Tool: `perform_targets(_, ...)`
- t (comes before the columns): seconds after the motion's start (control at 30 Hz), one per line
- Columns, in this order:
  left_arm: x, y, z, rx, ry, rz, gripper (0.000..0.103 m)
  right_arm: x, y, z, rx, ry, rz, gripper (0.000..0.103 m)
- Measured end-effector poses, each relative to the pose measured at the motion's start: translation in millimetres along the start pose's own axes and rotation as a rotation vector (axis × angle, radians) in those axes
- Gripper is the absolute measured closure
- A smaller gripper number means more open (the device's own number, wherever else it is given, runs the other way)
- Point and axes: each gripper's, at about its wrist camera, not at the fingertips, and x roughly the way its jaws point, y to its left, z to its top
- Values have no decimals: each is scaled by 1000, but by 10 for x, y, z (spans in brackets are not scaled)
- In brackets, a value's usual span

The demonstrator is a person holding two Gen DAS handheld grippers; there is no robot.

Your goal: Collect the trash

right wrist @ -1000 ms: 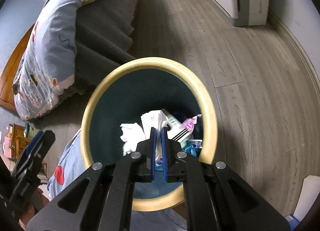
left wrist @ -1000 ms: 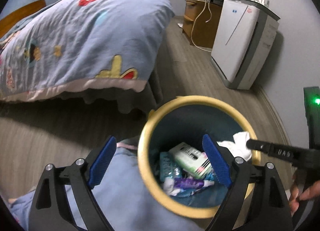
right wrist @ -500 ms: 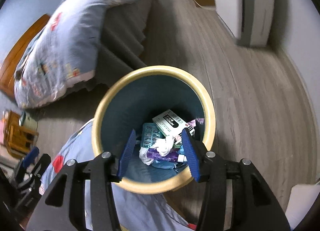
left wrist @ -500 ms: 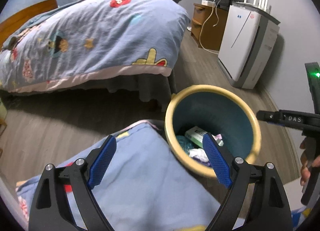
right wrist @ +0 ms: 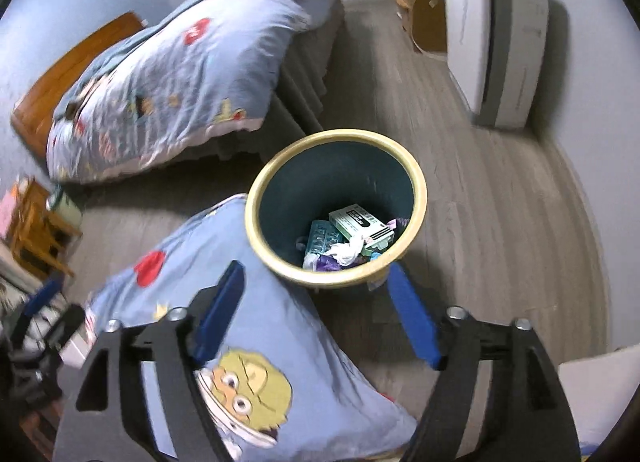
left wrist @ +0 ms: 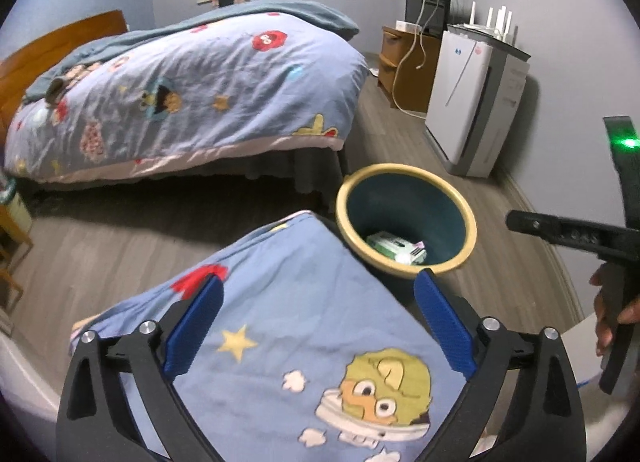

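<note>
A trash bin [right wrist: 336, 136] with a yellow rim and teal inside stands on the wood floor beside the bed. In it lie a crumpled white tissue [right wrist: 349, 250], a green-and-white box [right wrist: 360, 222] and a blister pack [right wrist: 322, 237]. My right gripper [right wrist: 315, 268] hangs above the bin's near rim, jaws opening, nothing between them. My left gripper [left wrist: 319, 281] is over a blue cartoon pillow [left wrist: 312, 342], short of the bin [left wrist: 404, 171], jaws opening and empty. The right gripper's finger [left wrist: 560, 231] shows at the right edge of the left wrist view, with a hand below it.
A bed with a blue cartoon duvet [left wrist: 180, 94] fills the left and back. A white air purifier [left wrist: 472, 102] and a wooden cabinet [left wrist: 400, 62] with a TV stand along the right wall. A wooden stool [right wrist: 36, 222] sits at far left.
The right gripper opened and the white tissue it held now lies in the bin. Both grippers have drawn back and up from the bin, which looks smaller and farther.
</note>
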Motion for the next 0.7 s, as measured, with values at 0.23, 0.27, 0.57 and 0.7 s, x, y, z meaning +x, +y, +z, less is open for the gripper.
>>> perform_targets(0.23,-217,-62,-218,16,-78,42,5,-470,206,-288,-154,-126,-102,6)
perform_targets(0.27,-209,-90,-216,27,-79,43,5,-491,217,-305,-162,-135,-115,6)
perform_targets(0.57,-85,-203,-78,-6,-94,48,5,-609,114,-322,-128,-210,-156,6)
perform_targets(0.7,13,-267,-83,7,-75,74,5,-595,64,-330,-110,-205,-152,6)
